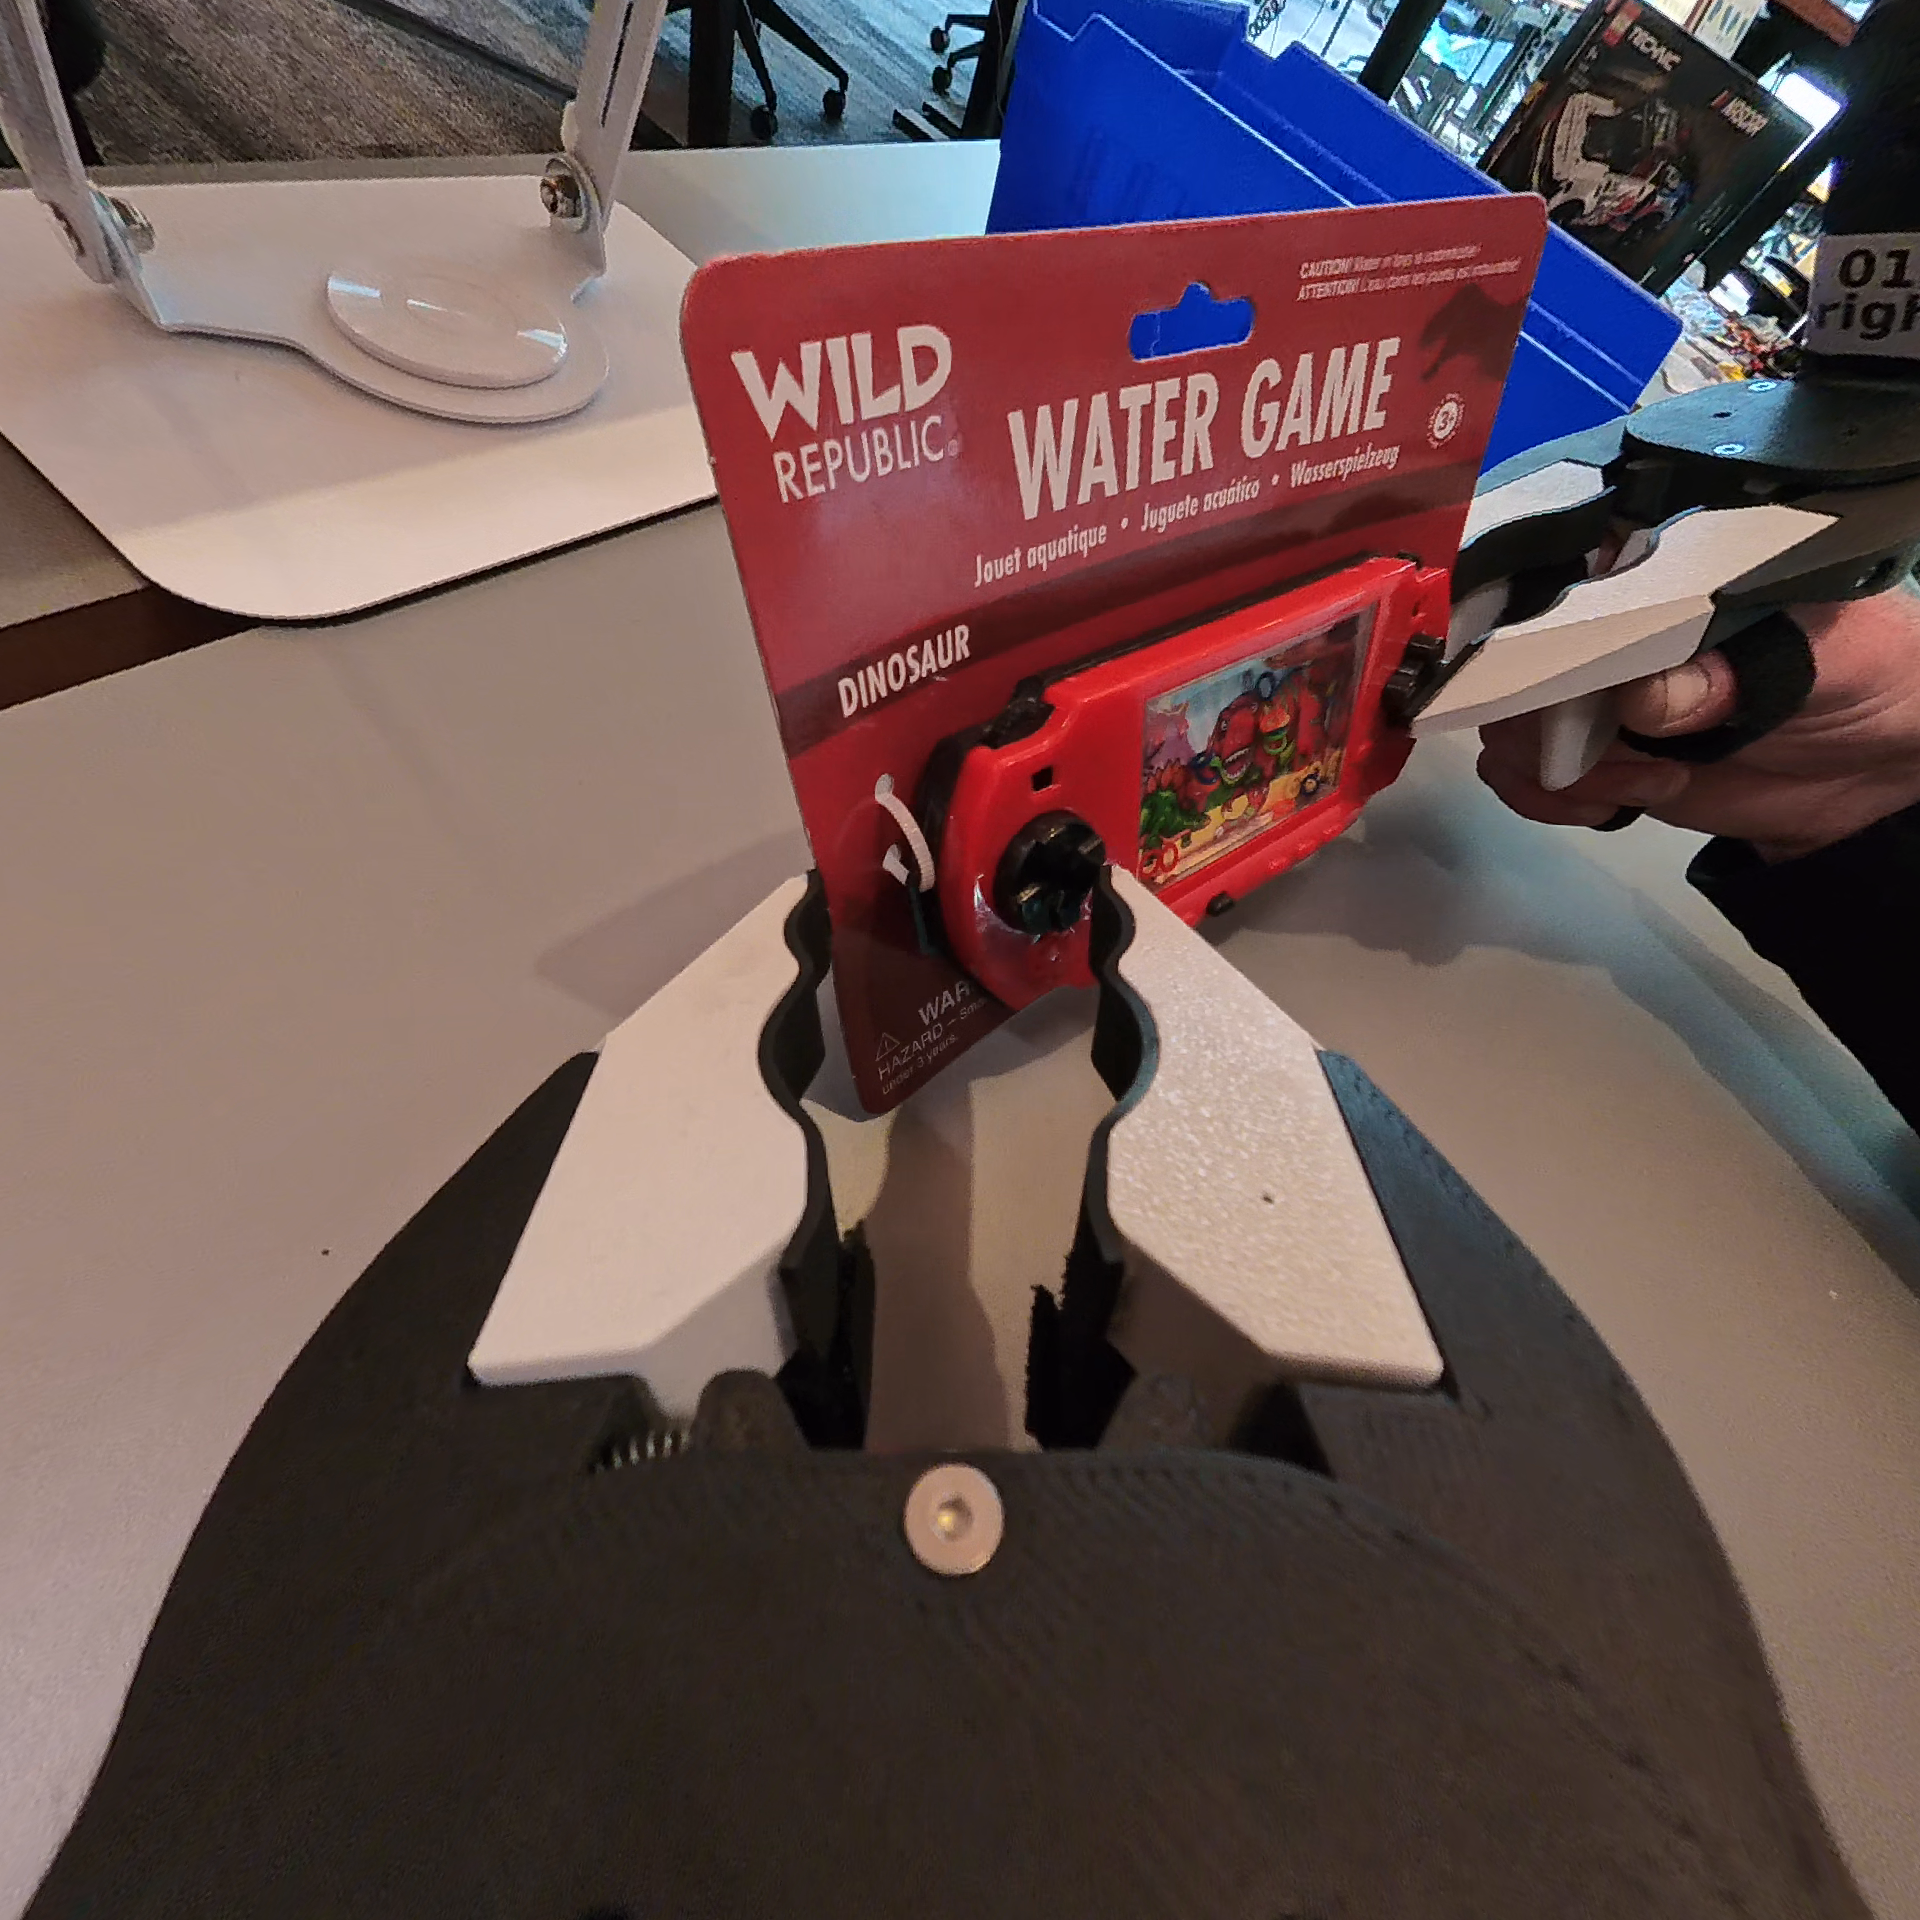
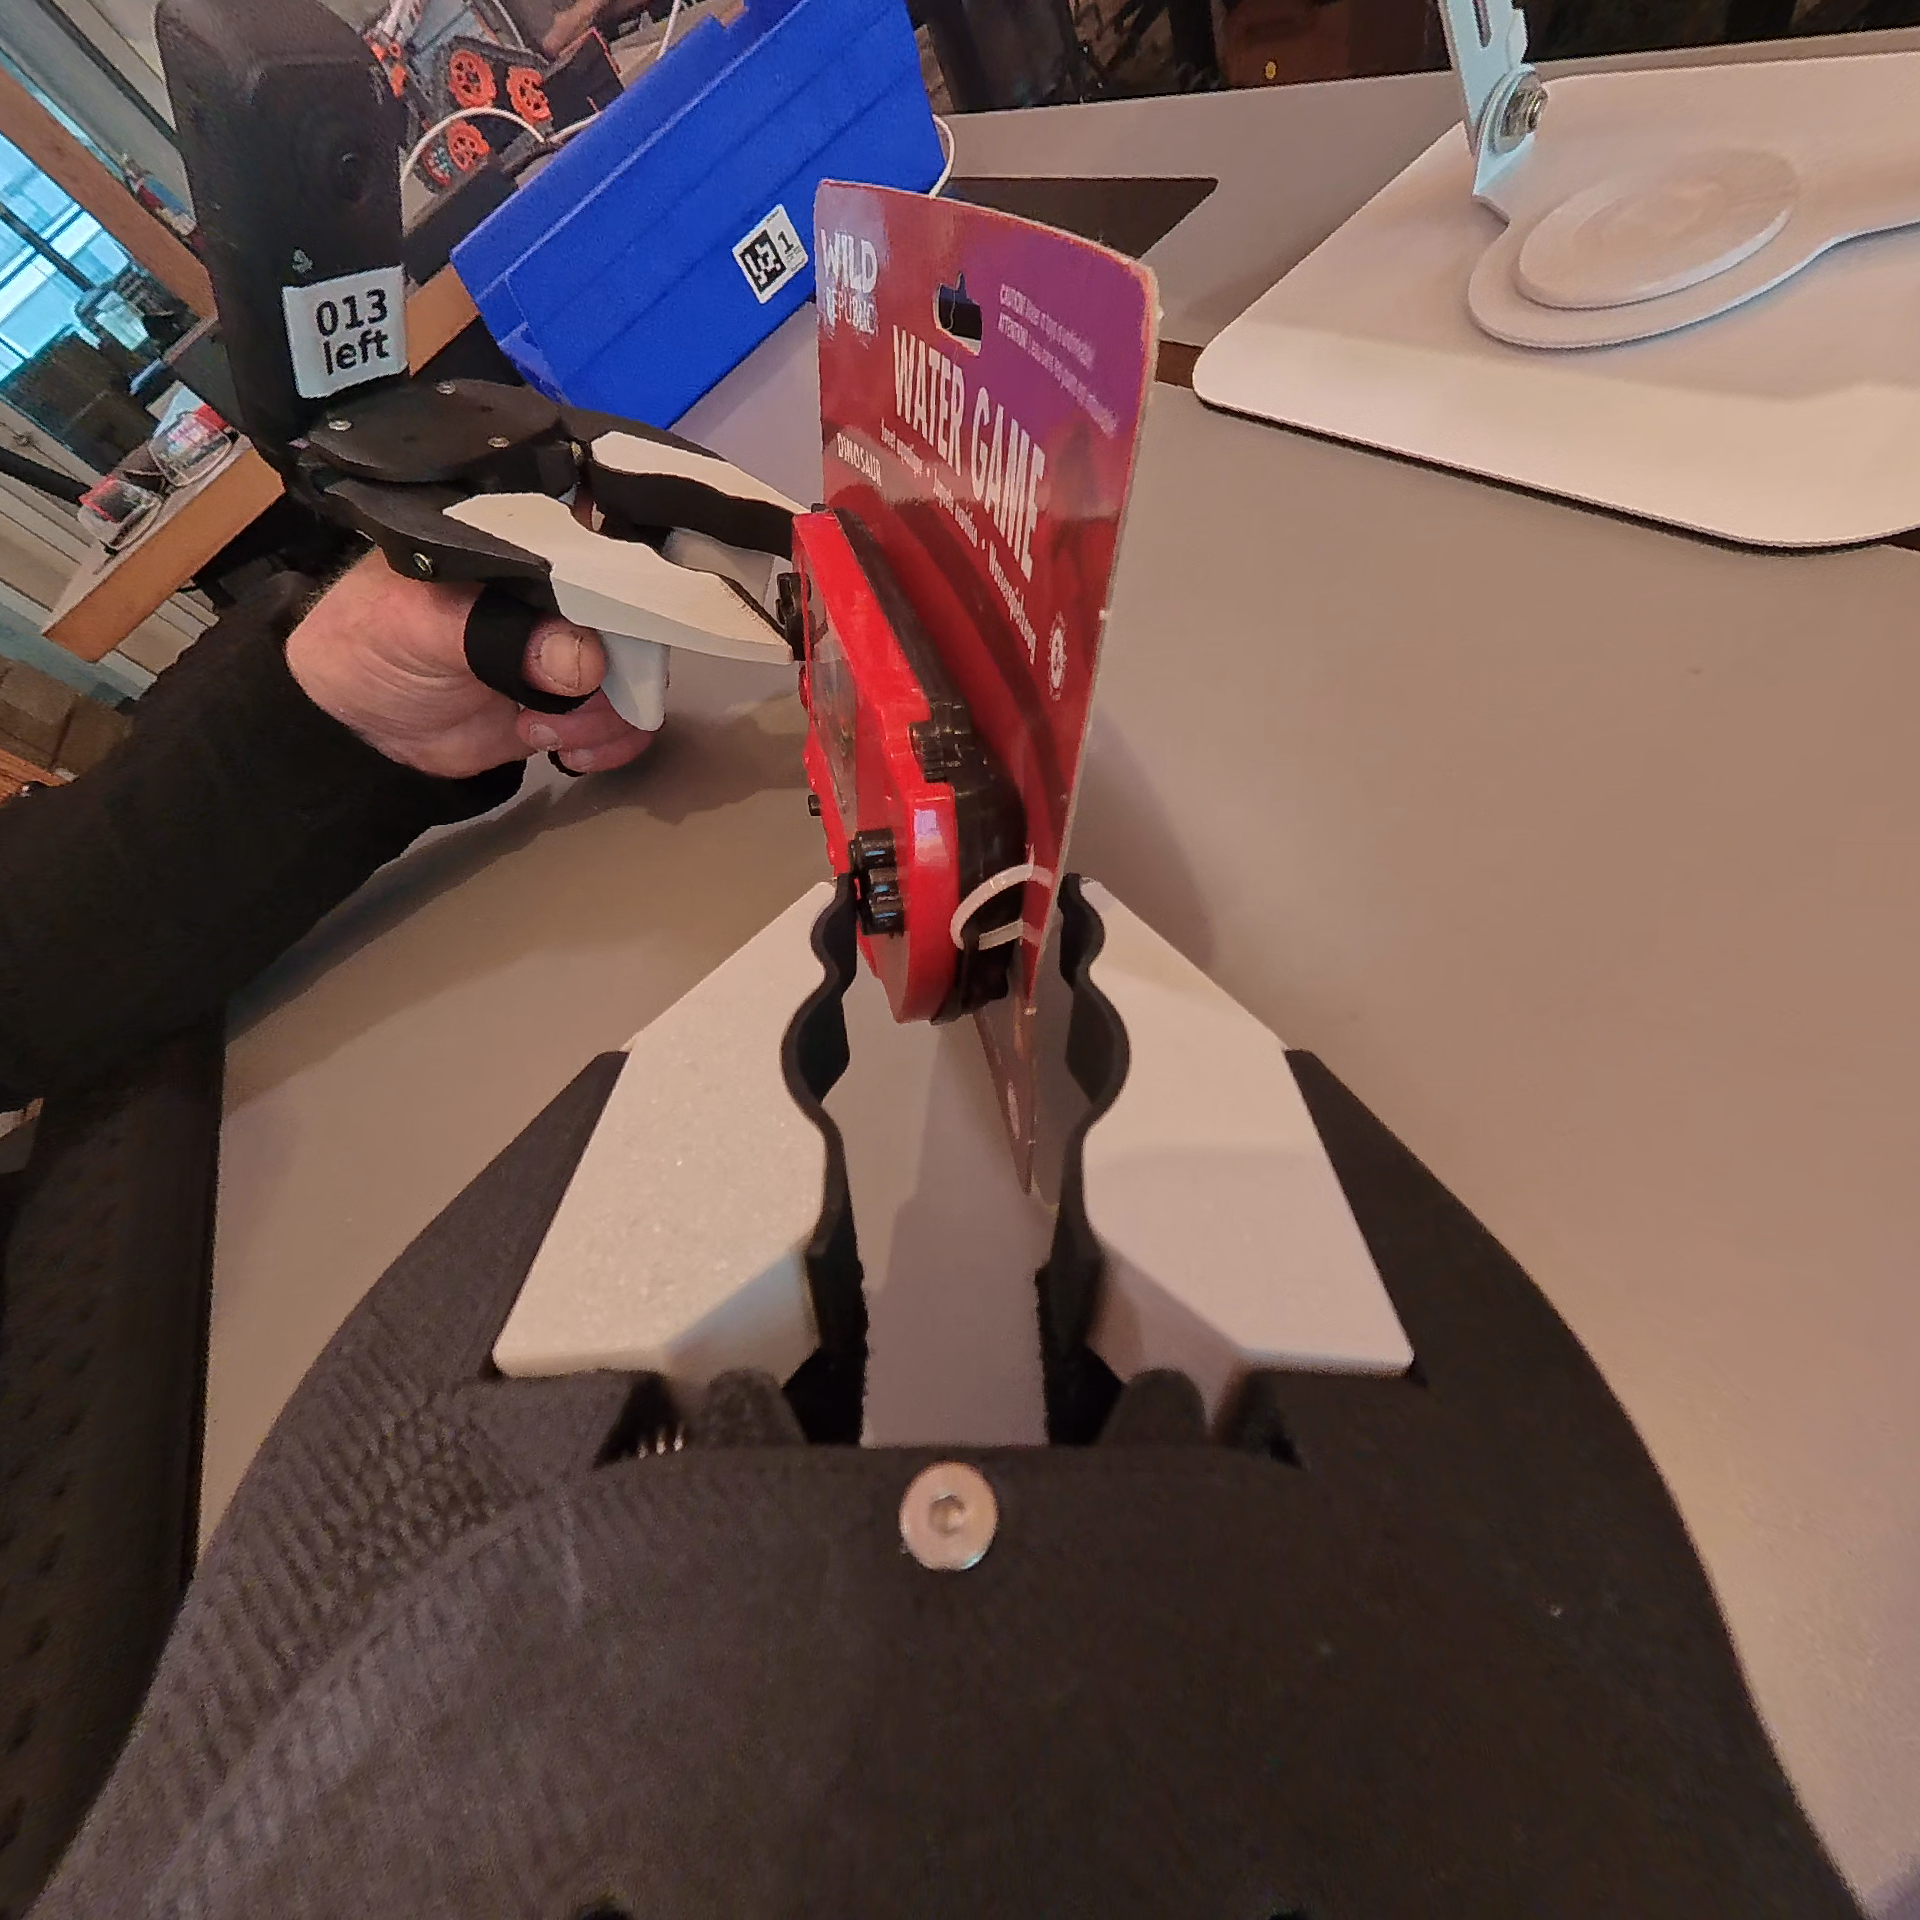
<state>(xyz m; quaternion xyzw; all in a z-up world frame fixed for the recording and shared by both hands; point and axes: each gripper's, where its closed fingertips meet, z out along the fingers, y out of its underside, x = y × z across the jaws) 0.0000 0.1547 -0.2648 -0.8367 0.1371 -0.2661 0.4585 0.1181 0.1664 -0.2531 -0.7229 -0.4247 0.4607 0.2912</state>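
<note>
While a red carded toy stands upright above the grey worktop, both tongs pinch it from opposite ends. The left tongs come in level and low, one finger behind the card's lower left corner and the other in front against the red handheld game tied to the card by a white zip tie. In the right wrist view these left tongs reach in from the left, gripped by a hand with a dark sleeve and a black finger loop.

The right tongs hold the card edge-on, one finger against the game's face, the other behind the card's back. From the left wrist view the right tongs come in from the right side, nearly horizontal, carried by a hand whose fingers curl under the handle.

Behind the toy a blue bin sits on the worktop; its contents cannot be seen. To the far side lies a white mat bearing a white stand base with a round disc on it. A dark printed box stands beyond the bin.
</note>
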